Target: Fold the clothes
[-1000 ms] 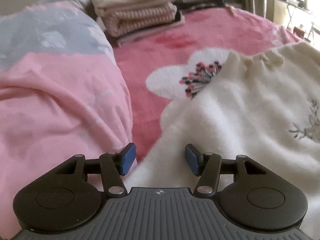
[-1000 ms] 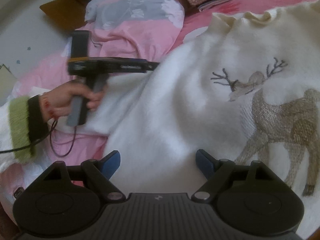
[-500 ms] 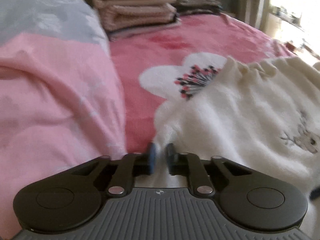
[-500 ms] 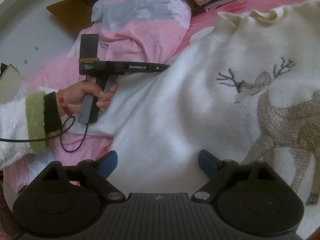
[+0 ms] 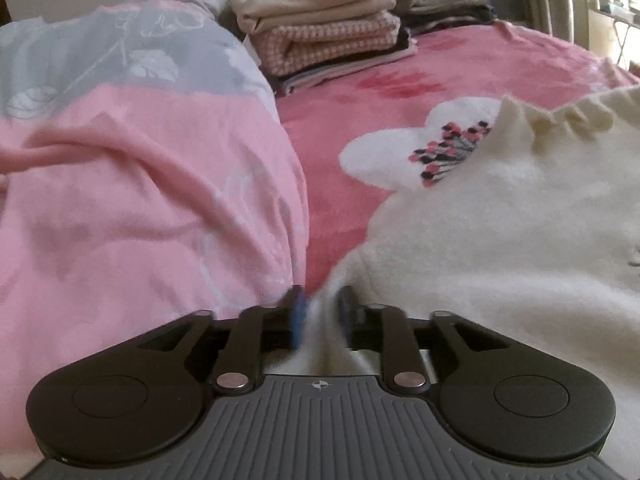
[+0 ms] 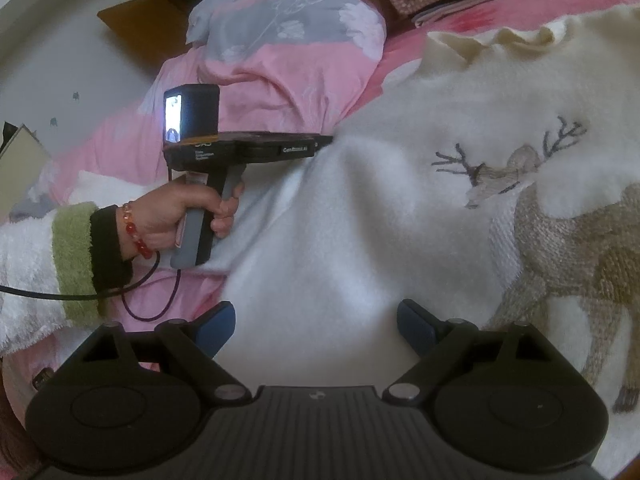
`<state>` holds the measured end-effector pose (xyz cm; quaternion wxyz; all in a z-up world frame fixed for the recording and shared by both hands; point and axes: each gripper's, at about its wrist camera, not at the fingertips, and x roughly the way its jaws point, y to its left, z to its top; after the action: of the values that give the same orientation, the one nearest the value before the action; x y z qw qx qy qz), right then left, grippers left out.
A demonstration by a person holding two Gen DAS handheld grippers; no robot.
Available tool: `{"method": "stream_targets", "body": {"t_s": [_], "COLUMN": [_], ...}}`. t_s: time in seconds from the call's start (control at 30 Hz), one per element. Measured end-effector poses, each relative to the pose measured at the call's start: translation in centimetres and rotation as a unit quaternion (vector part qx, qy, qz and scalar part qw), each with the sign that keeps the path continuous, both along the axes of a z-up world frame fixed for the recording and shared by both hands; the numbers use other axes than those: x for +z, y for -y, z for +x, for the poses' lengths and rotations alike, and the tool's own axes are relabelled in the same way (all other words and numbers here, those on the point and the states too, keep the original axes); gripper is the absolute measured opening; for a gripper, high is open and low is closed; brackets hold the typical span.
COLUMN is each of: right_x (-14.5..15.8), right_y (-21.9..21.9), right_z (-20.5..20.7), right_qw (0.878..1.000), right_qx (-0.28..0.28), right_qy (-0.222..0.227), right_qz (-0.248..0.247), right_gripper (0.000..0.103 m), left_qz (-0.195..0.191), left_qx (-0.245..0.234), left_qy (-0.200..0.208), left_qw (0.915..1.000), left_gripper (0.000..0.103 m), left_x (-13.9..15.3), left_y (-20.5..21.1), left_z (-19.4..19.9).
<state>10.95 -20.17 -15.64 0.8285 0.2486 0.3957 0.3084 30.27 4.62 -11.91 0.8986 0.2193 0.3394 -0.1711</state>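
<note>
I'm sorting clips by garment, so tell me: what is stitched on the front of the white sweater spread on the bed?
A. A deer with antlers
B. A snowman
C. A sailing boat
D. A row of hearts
A: the right wrist view shows a brown embroidered deer with dark antlers on the white sweater.

Your left gripper (image 5: 320,312) first pinched nearly closed on the edge of the cream sweater (image 5: 500,240). Its fingers (image 5: 297,314) have just parted somewhat, a fold of that fabric still between them.
</note>
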Motion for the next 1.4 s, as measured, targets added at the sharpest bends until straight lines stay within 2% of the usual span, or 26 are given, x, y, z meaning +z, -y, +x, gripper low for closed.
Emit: {"method": "stream_targets", "body": {"t_s": [0.13,0.23,0.33,0.4,0.5,0.53,0.6,0.73,0.9,0.97,1.1,1.23,1.4], "right_x": [-0.1,-0.2,-0.1,0.0,0.2,0.2,0.3,1.2,2.6,2.8,3.4,5.1,7.8], "right_y": [0.1,0.1,0.2,0.1,-0.3,-0.4,-0.6,-0.3,1.4,2.0,3.5,5.6,7.9], "right_z": [-0.1,-0.3,-0.3,-0.3,-0.2,-0.2,-0.2,-0.2,-1.9,-2.5,-4.0,-5.4,-5.0], "right_qw": [1.0,1.0,1.0,1.0,1.0,1.0,1.0,0.999,0.997,0.995,0.988,0.98,0.965], "right_qx": [0.0,0.0,-0.001,-0.002,-0.006,-0.007,-0.009,-0.027,-0.068,-0.084,-0.124,-0.167,-0.196], "right_qy": [0.002,0.003,0.003,0.002,0.001,0.0,0.0,-0.023,-0.029,-0.036,-0.045,-0.03,0.022], "right_qz": [0.0,-0.003,-0.004,-0.007,-0.014,-0.017,-0.023,-0.025,-0.037,-0.047,-0.08,-0.104,-0.172], "right_gripper": [0.09,0.091,0.09,0.09,0.09,0.09,0.09,0.088,0.088,0.088,0.085,0.08,0.071], "left_qz": [-0.044,-0.088,-0.111,-0.114,-0.086,-0.079,-0.098,-0.129,-0.136,-0.147,-0.164,-0.17,-0.175], "left_qx": [0.022,0.038,0.032,0.023,0.031,0.038,0.044,0.073,0.044,0.044,0.051,0.044,0.049], "left_qy": [0.006,0.007,-0.023,-0.05,-0.081,-0.086,-0.076,-0.09,-0.069,-0.064,-0.072,-0.067,-0.041], "left_qw": [0.9988,0.9954,0.993,0.9919,0.9925,0.9924,0.9913,0.9848,0.9873,0.9861,0.9826,0.9822,0.9825], "left_gripper": [0.05,0.051,0.05,0.05,0.05,0.051,0.052,0.052,0.053,0.062,0.064,0.064,0.063], "left_x": [2.6,4.3,4.8,4.1,1.5,0.4,-0.6,0.9,3.4,3.8,3.7,3.5,3.2], "left_y": [-1.1,-1.9,-2.0,-1.8,-1.4,-1.5,-2.1,-2.3,-0.9,0.0,2.0,3.9,4.8], "left_z": [-0.7,-2.2,-4.3,-5.4,-5.9,-5.9,-6.0,-6.5,-9.7,-10.8,-13.1,-15.2,-16.6]}}
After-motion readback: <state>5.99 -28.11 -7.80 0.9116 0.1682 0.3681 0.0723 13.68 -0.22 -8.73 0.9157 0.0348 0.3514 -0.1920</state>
